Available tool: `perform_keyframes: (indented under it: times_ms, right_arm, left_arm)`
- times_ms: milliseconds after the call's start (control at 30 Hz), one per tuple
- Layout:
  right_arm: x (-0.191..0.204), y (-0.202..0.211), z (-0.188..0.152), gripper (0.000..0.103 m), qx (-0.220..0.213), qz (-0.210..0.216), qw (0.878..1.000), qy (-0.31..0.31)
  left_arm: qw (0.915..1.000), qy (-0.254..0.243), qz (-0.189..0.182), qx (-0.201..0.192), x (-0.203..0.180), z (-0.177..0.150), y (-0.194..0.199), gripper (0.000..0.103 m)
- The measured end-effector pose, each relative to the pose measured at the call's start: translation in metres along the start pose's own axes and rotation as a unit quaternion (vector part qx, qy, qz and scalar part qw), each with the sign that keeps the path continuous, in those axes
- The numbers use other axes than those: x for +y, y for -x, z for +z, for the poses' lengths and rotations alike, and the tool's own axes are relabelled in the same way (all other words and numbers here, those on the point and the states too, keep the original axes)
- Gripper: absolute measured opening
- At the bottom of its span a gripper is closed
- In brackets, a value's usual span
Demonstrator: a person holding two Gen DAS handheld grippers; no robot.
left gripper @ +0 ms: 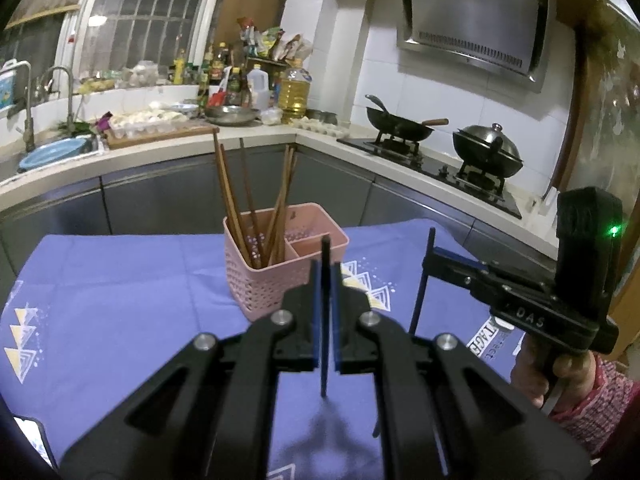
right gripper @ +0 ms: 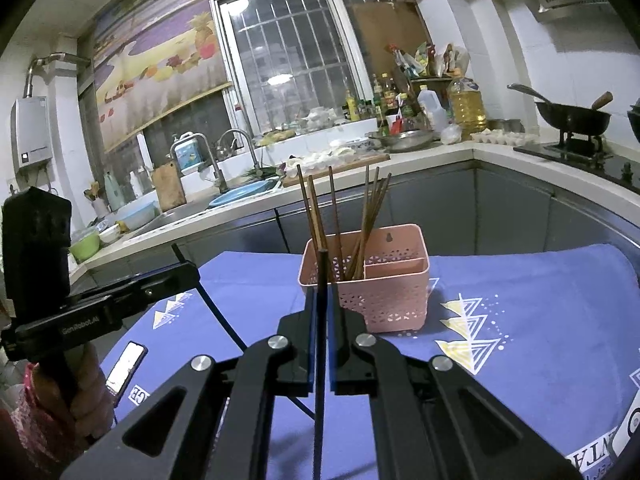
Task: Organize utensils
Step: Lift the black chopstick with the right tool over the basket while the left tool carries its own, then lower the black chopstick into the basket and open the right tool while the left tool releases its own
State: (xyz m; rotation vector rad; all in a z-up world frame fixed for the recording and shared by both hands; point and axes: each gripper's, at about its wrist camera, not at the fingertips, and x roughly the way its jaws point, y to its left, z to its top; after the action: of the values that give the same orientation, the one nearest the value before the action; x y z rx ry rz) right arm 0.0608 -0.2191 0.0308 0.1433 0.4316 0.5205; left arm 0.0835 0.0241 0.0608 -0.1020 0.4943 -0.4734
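1. Kitchen setting: L-shaped counter [left gripper: 256, 132] at the back with sink [right gripper: 240, 200], bottles [left gripper: 224, 72], big oil jug [left gripper: 295, 92], wok [left gripper: 400, 124] and lidded pot [left gripper: 486, 148] on a stove, range hood [left gripper: 474, 20] above.
2. Nearer: table [left gripper: 120, 288] draped in a purple cloth with yellow-and-white triangle prints.
3. Near the table's far edge: pink perforated basket [left gripper: 264, 284], upright, split into compartments.
4. In its larger left compartment: brown chopsticks [left gripper: 240, 200] standing on end, leaning apart in two loose bunches, tips well above the rim.
5. Smaller right compartments: contents cannot be told.
6. Left tool [left gripper: 327, 280]: clamped together on a black chopstick [left gripper: 325, 320], held roughly upright, upper end poking above the fingers, lower end hanging clear above the cloth, just short of the basket.
7. Right tool [right gripper: 322, 296]: likewise clamped on a second black chopstick [right gripper: 320, 360], near vertical, top end overlapping the basket's near rim in its own view.
8. From the left wrist view: right tool off to the right, level, its chopstick crossing the fingers almost at right angles; hand [left gripper: 536, 368] with a pink patterned sleeve on the handle.
9. Phone [right gripper: 126, 364] lying flat on the cloth at the left near corner.
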Motion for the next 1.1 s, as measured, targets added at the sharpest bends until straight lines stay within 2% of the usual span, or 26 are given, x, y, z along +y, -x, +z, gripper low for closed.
perform_keyframes:
  times_ms: [133,300,467,633,733,800,1000,1100]
  right_arm:
    - [-0.005,0.003,0.019,0.005,-0.017,0.007,1.000,-0.009]
    - [-0.006,0.000,0.061,0.005,-0.044,0.013,0.999,-0.007]
    - [0.001,-0.015,0.125,0.005,-0.083,0.011,0.996,0.009]
    - [0.004,-0.046,0.172,0.005,-0.114,-0.008,0.993,0.023]
    - [0.002,-0.072,0.175,0.005,-0.106,-0.023,0.993,0.037]
    - [-0.001,-0.096,0.168,0.005,-0.084,-0.030,0.995,0.042]
    - [-0.014,-0.145,0.132,0.005,-0.021,-0.043,0.998,0.045]
    - [-0.022,-0.163,0.119,0.005,0.007,-0.038,0.999,0.029]
  left_arm:
    - [0.9996,0.022,-0.015,-0.012,0.008,0.020,0.003,0.004]
    - [0.9978,0.029,-0.028,-0.052,0.014,0.069,0.017,0.004]
    - [0.9947,0.010,-0.007,-0.102,0.014,0.122,0.026,0.004]
    - [0.9923,0.004,0.023,-0.122,0.023,0.159,0.013,0.004]
    - [0.9935,0.003,0.038,-0.107,0.032,0.164,-0.011,0.004]
    - [0.9950,0.005,0.042,-0.090,0.038,0.162,-0.028,0.004]
    - [0.9981,0.012,0.055,-0.027,0.054,0.135,-0.086,0.004]
    - [0.9972,0.014,0.074,-0.005,0.059,0.120,-0.112,0.004]
